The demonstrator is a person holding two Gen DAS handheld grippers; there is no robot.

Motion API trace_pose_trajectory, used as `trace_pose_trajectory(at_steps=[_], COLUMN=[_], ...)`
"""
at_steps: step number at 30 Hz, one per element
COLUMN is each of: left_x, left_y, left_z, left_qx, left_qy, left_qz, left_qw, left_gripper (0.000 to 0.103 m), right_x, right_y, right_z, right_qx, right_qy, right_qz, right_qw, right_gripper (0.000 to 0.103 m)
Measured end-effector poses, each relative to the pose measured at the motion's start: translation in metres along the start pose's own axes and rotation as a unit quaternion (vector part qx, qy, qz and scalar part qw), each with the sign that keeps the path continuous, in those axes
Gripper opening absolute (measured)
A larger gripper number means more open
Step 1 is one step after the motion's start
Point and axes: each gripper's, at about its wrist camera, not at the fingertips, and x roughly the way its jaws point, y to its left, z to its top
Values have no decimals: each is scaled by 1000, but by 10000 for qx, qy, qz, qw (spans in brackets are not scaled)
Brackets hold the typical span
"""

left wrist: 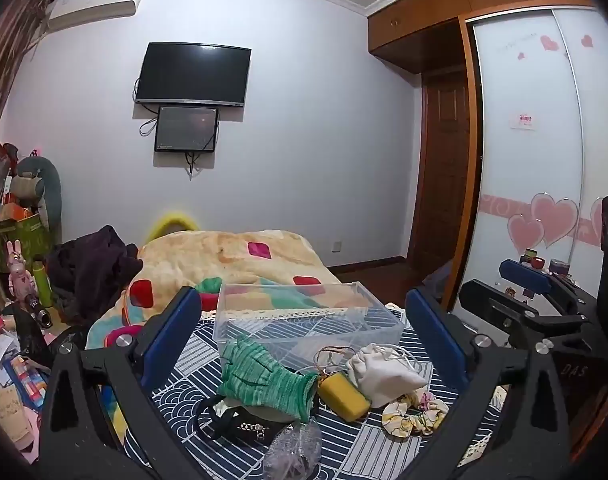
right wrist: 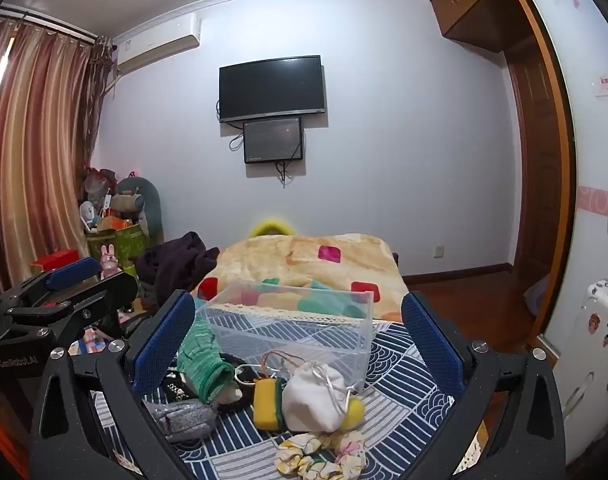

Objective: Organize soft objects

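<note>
Clear plastic makes the box (left wrist: 307,316), and it has nothing in it. It sits on a blue and white patterned cloth (left wrist: 355,444). All the soft things lie just in front of the box. The green glove (left wrist: 260,376) leans on its front wall. Next to the glove come a yellow sponge (left wrist: 343,396), a white pouch (left wrist: 379,376) and a flowery scrunchie (left wrist: 415,416). The left gripper (left wrist: 304,328) and the right gripper (right wrist: 300,332) have their jaws spread wide, holding nothing.

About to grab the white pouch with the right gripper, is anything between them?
Nothing visible: the right gripper is open, and the white pouch lies exposed, leaning on the yellow sponge.
</note>
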Motion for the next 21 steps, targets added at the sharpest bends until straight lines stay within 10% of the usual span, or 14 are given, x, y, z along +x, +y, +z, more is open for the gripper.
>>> trace_pose_trajectory(at_steps=[21], left_x=[-1], left_y=[-4], left_z=[-2], left_qx=[3], left_qy=[-41], left_qz=[10], left_qw=[10000], left_gripper=[103], right_x=[-2], right_y=[1], right_z=[0], right_qx=[9], right_qy=[-26], right_qz=[6], right_qw=[10000], right_gripper=[103])
